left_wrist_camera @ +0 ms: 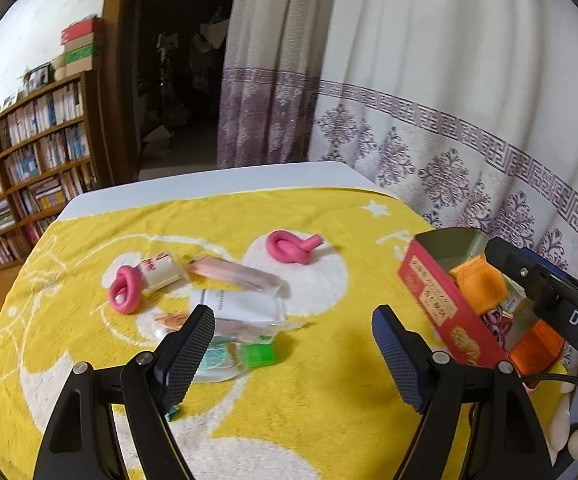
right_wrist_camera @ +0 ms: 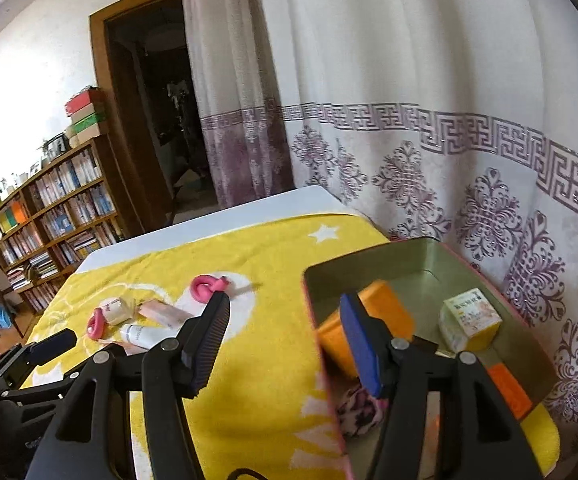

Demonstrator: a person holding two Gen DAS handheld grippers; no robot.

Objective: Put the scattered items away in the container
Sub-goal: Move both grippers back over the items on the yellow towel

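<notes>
Both claws stand open with nothing between their pads. Left claw [left_wrist_camera: 293, 344] is spread wide above the yellow towel [left_wrist_camera: 321, 392], its left pad just in front of the scattered pile. Right claw [right_wrist_camera: 287, 344] is about half open and straddles the near wall of the tin [right_wrist_camera: 377, 256]: its left pad is over the towel, its right pad over the inside of the tin, in front of an orange block [right_wrist_camera: 385, 312].

The tin is a red-sided, open box at the right end of the towel, beside the curtain [right_wrist_camera: 409, 80]. It already holds the orange block, a small white and yellow box [right_wrist_camera: 469, 320], a second orange piece [right_wrist_camera: 509, 388] and a pink patterned bundle [right_wrist_camera: 359, 410] near its front corner.

Items outside the tin lie in a loose group on the left and middle of the towel. A pink knot [left_wrist_camera: 291, 246] lies apart at the far side. Nearer the left are a second pink loop [left_wrist_camera: 125, 288], touching a small white roll [left_wrist_camera: 161, 270], then a pale pink packet [left_wrist_camera: 233, 274] and a white tube [left_wrist_camera: 245, 302] beneath it. Closest to the left claw lie a green block [left_wrist_camera: 261, 356] and some clear wrappers [left_wrist_camera: 225, 336], blurred and partly hidden by the pad.

The towel covers most of a white tabletop [left_wrist_camera: 217, 180]. Beyond it are a bookshelf [left_wrist_camera: 37, 148] on the left and a dark doorway [left_wrist_camera: 177, 68].
</notes>
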